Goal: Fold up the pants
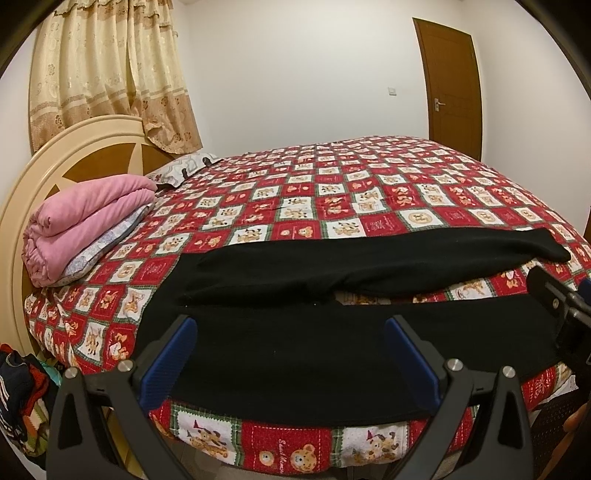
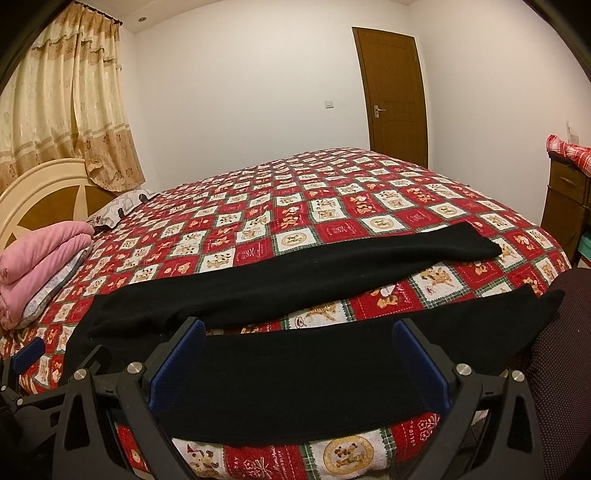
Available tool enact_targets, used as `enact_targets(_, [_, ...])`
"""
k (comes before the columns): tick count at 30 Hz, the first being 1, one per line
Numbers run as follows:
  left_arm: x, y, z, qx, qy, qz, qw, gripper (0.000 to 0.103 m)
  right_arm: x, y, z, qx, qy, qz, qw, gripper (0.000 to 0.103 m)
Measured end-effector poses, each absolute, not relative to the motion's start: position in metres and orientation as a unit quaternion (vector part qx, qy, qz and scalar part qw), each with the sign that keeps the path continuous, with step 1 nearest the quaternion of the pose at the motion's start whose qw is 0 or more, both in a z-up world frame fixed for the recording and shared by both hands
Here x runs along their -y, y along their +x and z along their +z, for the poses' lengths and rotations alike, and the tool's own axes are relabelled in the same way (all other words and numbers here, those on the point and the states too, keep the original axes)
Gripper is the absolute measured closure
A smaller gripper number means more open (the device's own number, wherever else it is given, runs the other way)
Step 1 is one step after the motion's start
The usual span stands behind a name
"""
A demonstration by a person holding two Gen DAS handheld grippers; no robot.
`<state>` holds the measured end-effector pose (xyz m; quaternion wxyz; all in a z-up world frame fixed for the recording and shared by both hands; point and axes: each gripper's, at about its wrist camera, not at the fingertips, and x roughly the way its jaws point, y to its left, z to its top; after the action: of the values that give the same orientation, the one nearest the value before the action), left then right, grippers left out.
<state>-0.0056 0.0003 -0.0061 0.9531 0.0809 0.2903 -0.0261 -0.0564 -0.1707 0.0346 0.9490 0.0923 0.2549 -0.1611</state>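
With both claws, left gripper and right gripper, spread apart over the near leg of the pants on the bed, pinch its near edge evenly before folding.

Bedroom with plain white walls and a brown wooden door in the far corner, metal handle on its left side, light switch on the wall just to the left of it. Cream and gold floral curtains hang down behind a rounded cream headboard with brown panels. The bed fills most of the room, covered in a red and white teddy-bear check quilt. Folded pink blanket sits by the headboard, with a grey patterned pillow just past it. A brown dresser with red plaid cloth on top stands at the right. One recessed ceiling light, warm indoor lighting. Pile of clothes low on the left.
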Motion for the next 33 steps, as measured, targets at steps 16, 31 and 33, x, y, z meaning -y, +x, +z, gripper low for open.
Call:
enact_targets(16, [0.0, -0.007, -0.007, -0.291, 0.083, -0.027, 0.953, 0.0, 0.173, -0.056, 0.036, -0.258, 0.093, -0.161, 0.948, 0.001])
enact_targets(31, [0.003, 0.007, -0.015, -0.309, 0.087, -0.026, 0.947, 0.0, 0.178, -0.05, 0.03, -0.266, 0.089, -0.17, 0.945, 0.001])
enact_targets(33, [0.0, 0.014, -0.02, -0.317, 0.083, -0.024, 0.945, 0.0, 0.18, -0.048, 0.028, -0.267, 0.088, -0.174, 0.944, 0.001])
